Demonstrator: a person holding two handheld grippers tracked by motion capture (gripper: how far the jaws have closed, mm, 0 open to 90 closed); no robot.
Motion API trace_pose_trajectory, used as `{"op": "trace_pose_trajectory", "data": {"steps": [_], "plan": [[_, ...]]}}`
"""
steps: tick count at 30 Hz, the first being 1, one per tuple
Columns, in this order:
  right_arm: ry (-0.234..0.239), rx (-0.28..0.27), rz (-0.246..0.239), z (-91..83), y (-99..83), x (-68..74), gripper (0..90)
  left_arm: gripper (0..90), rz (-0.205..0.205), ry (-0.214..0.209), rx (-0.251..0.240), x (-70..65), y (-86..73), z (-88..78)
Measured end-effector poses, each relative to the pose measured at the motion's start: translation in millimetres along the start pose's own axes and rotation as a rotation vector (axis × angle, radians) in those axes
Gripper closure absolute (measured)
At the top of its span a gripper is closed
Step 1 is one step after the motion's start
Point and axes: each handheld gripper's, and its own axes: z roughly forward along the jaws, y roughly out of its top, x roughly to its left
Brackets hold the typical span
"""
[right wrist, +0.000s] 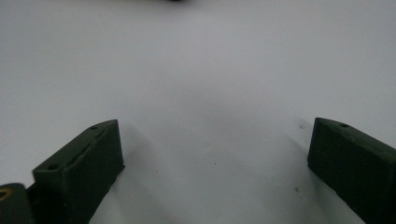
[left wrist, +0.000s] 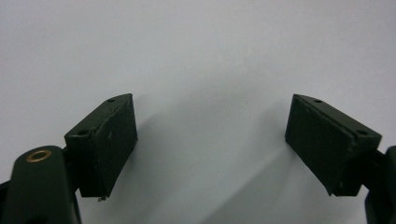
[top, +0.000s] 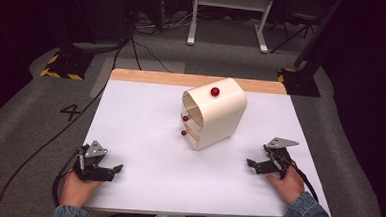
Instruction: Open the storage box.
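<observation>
A white tabletop (top: 143, 151) w/ a wooden far edge, in a dark room. The left gripper (top: 119, 168) and right gripper (top: 249, 163) rest on it, jaws wide apart, nothing between them. The cream rounded small drawer cabinet (top: 220, 117) w/ red round knobs (top: 215, 91) stands between and beyond both grippers, well apart from each, nearer the right.

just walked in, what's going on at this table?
Nothing is being handled yet. A person holds the left gripper and the right gripper low over the white table, near its front corners, both with jaws open and nothing between them. In the middle stands a cream drawer cabinet with red knobs, its drawers facing the left gripper's side. Both grippers are well apart from it.
</observation>
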Motion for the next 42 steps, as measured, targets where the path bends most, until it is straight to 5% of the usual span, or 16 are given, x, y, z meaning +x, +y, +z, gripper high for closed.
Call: {"op": "trace_pose_trajectory", "data": {"steps": [6,11,17,28,42], "plan": [[0.000,-0.001,0.000,0.0,-0.1,0.0,3.5,22.1,-0.038,0.009,0.006,1.5,2.2,-1.9],[0.000,-0.001,0.000,0.0,-0.1,0.0,3.5,29.6,-0.177,-0.035,0.004,8.3,6.1,-10.3],[0.000,-0.001,0.000,0.0,-0.1,0.0,3.5,31.8,-0.167,-0.023,-0.116,6.4,13.6,-33.4],[0.000,-0.001,0.000,0.0,-0.2,0.1,3.5,31.7,-0.124,0.038,-0.202,-17.2,46.6,-66.6],[-0.001,-0.002,0.000,-0.1,-0.2,0.2,3.5,29.1,0.013,-0.024,-0.245,-47.1,103.3,-50.8]]}}
